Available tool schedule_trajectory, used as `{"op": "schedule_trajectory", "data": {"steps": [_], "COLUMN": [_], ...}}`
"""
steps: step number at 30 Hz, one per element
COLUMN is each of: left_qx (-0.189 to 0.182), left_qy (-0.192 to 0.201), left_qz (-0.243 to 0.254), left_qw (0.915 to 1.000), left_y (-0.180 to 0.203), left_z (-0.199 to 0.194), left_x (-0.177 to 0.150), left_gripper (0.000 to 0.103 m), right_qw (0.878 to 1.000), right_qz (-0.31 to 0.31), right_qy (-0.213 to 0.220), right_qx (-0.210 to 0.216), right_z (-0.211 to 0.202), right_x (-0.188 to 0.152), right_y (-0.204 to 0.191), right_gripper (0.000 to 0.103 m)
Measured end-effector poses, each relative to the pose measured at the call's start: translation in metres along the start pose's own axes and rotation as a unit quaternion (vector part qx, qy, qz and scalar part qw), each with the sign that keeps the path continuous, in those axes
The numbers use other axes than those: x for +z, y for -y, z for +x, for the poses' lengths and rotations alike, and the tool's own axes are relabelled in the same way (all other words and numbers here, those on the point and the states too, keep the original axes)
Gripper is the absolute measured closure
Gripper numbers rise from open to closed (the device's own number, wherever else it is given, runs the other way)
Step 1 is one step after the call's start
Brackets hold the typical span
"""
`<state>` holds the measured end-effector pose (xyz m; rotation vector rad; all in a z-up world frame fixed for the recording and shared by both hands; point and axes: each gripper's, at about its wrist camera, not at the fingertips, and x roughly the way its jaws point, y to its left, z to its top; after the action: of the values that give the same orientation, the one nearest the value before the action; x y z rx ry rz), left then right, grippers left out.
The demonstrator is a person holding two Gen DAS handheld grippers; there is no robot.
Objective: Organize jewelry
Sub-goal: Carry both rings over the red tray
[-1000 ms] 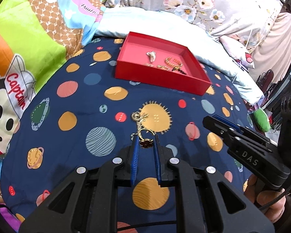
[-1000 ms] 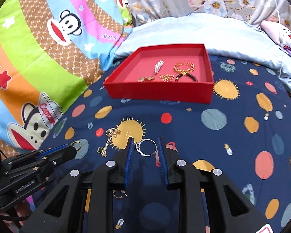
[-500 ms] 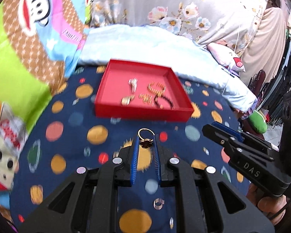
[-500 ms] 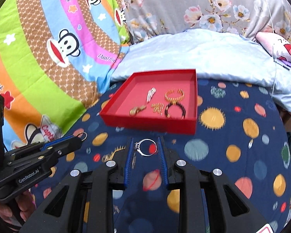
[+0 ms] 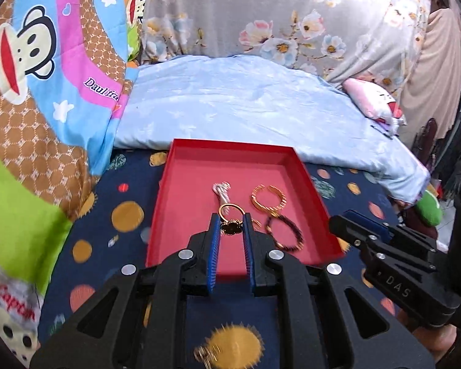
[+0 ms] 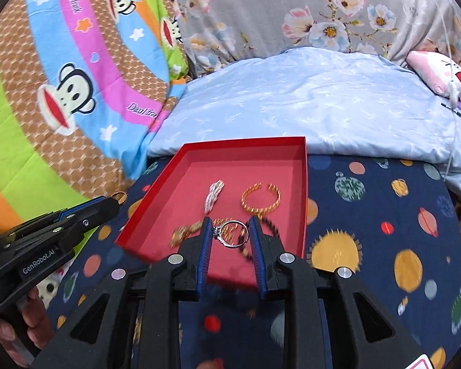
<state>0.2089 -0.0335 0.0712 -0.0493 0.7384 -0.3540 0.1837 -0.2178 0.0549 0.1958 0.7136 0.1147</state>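
- We clamp our left gripper [image 5: 232, 226] on a gold ring [image 5: 229, 222], mid-frame above the red tray [image 5: 181, 196].
- We pinch a silver ring [image 6: 231, 233] with our right gripper [image 6: 230, 230], over the tray's lower half.

A bedroom at home — work done on a bed

A planet-print sheet [image 5: 123, 215] covers the mattress, with a cartoon-monkey quilt [image 6: 61, 92] along its left edge, a pale blue duvet [image 6: 307, 101] and floral fabric [image 5: 276, 15] at the far edge.

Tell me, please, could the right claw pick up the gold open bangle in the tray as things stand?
Probably not yet: the right claw is shut on a silver ring. The gold bangle lies uncovered in the red tray, just ahead.
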Motion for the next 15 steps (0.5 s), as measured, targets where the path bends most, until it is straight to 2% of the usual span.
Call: {"op": "schedule_trajectory", "data": {"steps": [5, 15], "left_qx": [0.001, 0.021], "left_qy": [-0.018, -0.045], "left_qz": [-0.023, -0.018], "left_qw": [0.9996, 0.9986], "left_y": [-0.015, -0.026], "left_z": [0.041, 0.096], "left_x": [0.016, 0.022], "left_gripper": [0.089, 0.089], "right_qw": [1.0, 0.998], "right_qz": [-0.002, -0.007], "right_qy": [-0.018, -0.055], "right_qx": [0.005, 0.02], "right_z": [0.041, 0.107], "right_x": [0.018, 0.032], "right_y": [0.0, -0.013], "right_gripper": [0.08, 0.08]}}
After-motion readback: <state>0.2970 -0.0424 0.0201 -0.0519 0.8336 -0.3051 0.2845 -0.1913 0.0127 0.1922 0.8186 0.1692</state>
